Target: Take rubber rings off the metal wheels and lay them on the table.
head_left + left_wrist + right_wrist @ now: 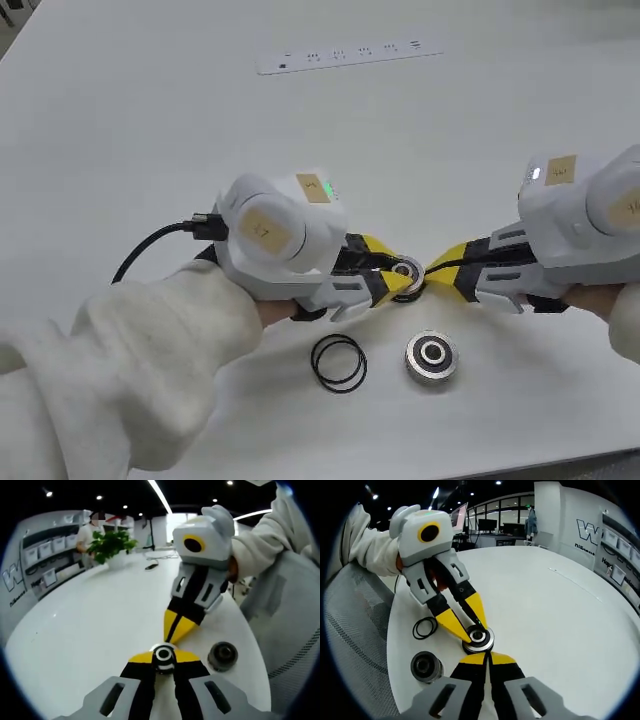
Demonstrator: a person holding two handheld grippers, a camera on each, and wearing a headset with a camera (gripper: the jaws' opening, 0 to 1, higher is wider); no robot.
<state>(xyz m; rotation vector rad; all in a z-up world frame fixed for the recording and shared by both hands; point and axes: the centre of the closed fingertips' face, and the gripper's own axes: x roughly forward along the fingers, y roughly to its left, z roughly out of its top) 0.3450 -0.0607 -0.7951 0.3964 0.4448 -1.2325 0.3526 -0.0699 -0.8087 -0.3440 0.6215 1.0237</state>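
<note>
Rubber rings [338, 362] are lying on the desk [200, 120]; a wheel [405, 269] is being pinched by the left gripper [393, 283] and probed at the rim by the right gripper [433, 272], jaws pressed together, likely for hooking its ring.

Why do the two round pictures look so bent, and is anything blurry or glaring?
Left gripper view: fisheye lens curves the table edge, ceiling lights streak bright, far shelves soft. Right gripper view: same bulging, metal wheel sharp, background dim. Head view: straight lines, even light, barely any shadow around the rubber rings.
</note>
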